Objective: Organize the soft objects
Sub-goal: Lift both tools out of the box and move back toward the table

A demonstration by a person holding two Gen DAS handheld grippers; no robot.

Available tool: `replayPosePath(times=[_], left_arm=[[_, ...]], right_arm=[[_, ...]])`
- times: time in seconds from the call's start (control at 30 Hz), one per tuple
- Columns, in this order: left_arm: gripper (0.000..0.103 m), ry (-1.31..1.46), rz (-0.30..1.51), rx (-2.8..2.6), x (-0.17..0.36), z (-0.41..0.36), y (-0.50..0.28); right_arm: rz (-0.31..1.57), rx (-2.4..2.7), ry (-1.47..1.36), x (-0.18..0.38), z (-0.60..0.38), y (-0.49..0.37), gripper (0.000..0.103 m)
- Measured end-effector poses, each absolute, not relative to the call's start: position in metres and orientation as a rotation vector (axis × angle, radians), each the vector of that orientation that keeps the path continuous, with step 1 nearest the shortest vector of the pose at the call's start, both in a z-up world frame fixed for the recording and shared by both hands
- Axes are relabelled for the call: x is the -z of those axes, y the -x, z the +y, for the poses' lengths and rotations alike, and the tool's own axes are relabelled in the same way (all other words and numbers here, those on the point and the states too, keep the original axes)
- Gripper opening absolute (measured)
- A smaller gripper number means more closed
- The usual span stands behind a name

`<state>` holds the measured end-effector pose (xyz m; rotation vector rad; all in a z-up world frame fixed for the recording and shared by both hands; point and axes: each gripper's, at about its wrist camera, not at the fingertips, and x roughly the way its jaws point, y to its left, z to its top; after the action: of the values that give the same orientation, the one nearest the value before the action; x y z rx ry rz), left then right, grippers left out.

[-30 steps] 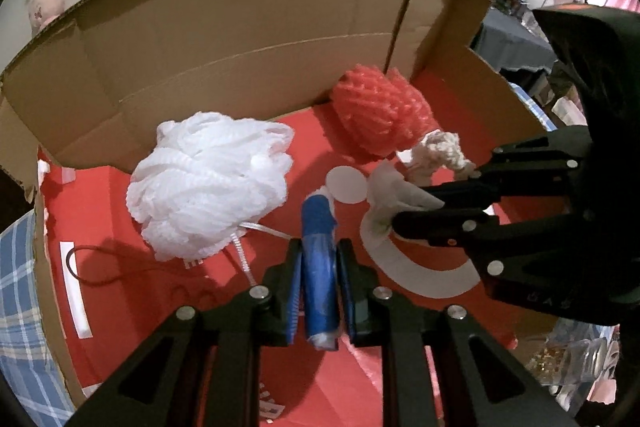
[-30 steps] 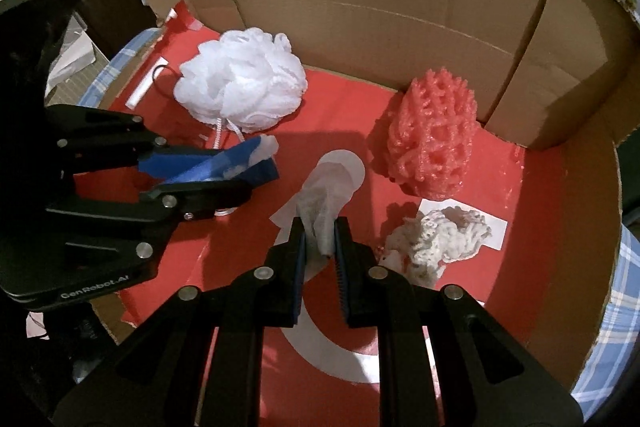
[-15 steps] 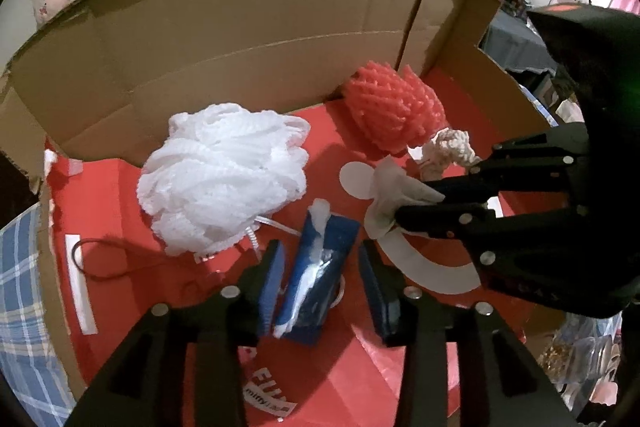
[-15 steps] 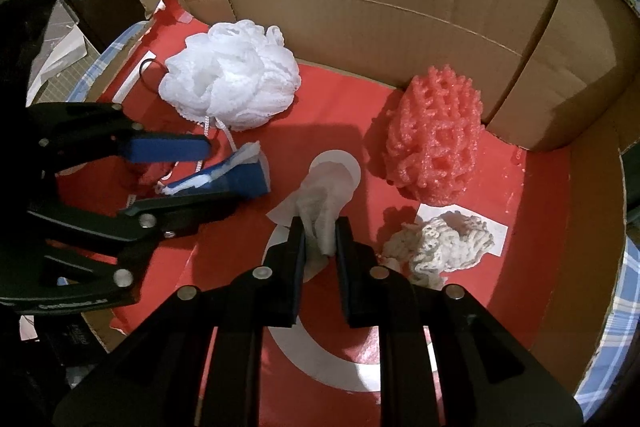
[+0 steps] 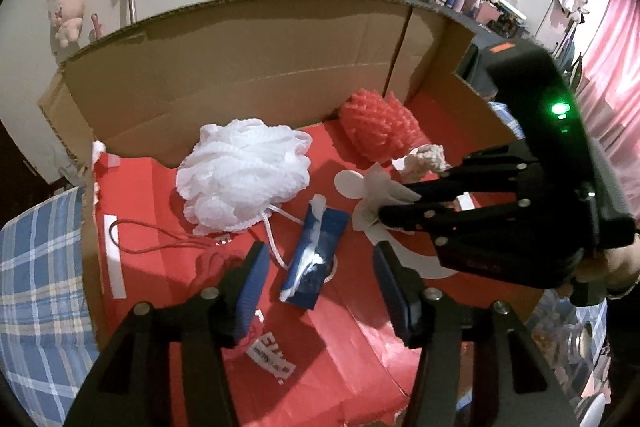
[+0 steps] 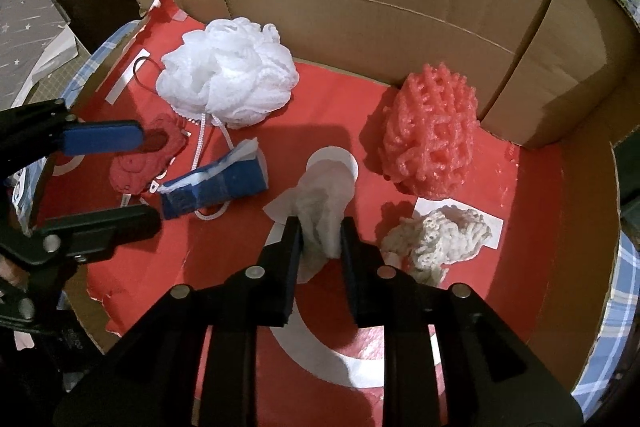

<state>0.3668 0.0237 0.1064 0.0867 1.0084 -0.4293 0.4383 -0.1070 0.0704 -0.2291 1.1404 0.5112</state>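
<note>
With the tissue pack (image 5: 314, 255) released between the parted left gripper (image 5: 318, 291), the right gripper (image 6: 320, 239), loosening, pinches a crumpled tissue (image 6: 324, 203); setting it down follows.

The blue tissue pack (image 5: 314, 254) lies flat on the red floor of the cardboard box (image 5: 240, 75), between the jaws of the left gripper (image 5: 318, 285), which have just been opening and stand clear of it (white tissue pokes out of its far end). Beyond the pack sits the white bath pouf (image 5: 244, 175); to its right the right gripper (image 5: 390, 211) pinches a crumpled white tissue (image 5: 378, 193).
</note>
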Motion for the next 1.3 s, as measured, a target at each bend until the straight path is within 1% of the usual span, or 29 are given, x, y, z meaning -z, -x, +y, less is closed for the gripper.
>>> replayPosePath(times=[0.1, 0.13, 0.27, 0.3, 0.33, 0.37, 0.4, 0.53, 0.7, 0.8, 0.9, 1.0, 1.27, 1.3], left_arm=[[0.061, -0.081, 0.992, 0.43, -0.114, 0.026, -0.359], [0.064, -0.079, 0.982, 0.427, -0.117, 0.028, -0.356], [0.065, -0.071, 0.95, 0.431, -0.128, 0.03, -0.348], [0.065, -0.069, 0.939, 0.431, -0.132, 0.031, -0.345], [0.066, -0.066, 0.932, 0.434, -0.135, 0.031, -0.343], [0.067, -0.064, 0.927, 0.435, -0.135, 0.028, -0.343], [0.067, -0.062, 0.922, 0.435, -0.137, 0.029, -0.341], [0.07, -0.065, 0.895, 0.436, -0.145, 0.028, -0.334], [0.084, -0.055, 0.845, 0.433, -0.158, 0.029, -0.319], [0.095, -0.054, 0.791, 0.415, -0.172, 0.031, -0.301], [0.103, -0.05, 0.726, 0.389, -0.187, 0.032, -0.277], [0.103, -0.034, 0.658, 0.369, -0.202, 0.035, -0.25], [0.103, 0.016, 0.525, 0.334, -0.225, 0.038, -0.179], [0.103, 0.016, 0.503, 0.33, -0.227, 0.037, -0.168]], right_arm=[[1.135, -0.505, 0.232, -0.072, -0.106, -0.436, 0.019], [1.134, -0.504, 0.232, -0.073, -0.106, -0.435, 0.019], [1.124, -0.492, 0.243, -0.076, -0.1, -0.43, 0.021], [1.123, -0.49, 0.239, -0.077, -0.1, -0.429, 0.029], [1.119, -0.488, 0.242, -0.078, -0.099, -0.428, 0.047], [1.111, -0.486, 0.247, -0.078, -0.097, -0.425, 0.06], [1.096, -0.484, 0.255, -0.078, -0.095, -0.423, 0.07], [1.067, -0.468, 0.268, -0.088, -0.092, -0.414, 0.07], [1.022, -0.461, 0.26, -0.11, -0.094, -0.391, 0.07], [0.978, -0.441, 0.243, -0.131, -0.104, -0.37, 0.07], [0.916, -0.418, 0.227, -0.156, -0.119, -0.341, 0.074], [0.853, -0.398, 0.204, -0.18, -0.137, -0.311, 0.08], [0.628, -0.341, 0.222, -0.229, -0.16, -0.206, 0.085], [0.597, -0.332, 0.223, -0.233, -0.163, -0.191, 0.089]])
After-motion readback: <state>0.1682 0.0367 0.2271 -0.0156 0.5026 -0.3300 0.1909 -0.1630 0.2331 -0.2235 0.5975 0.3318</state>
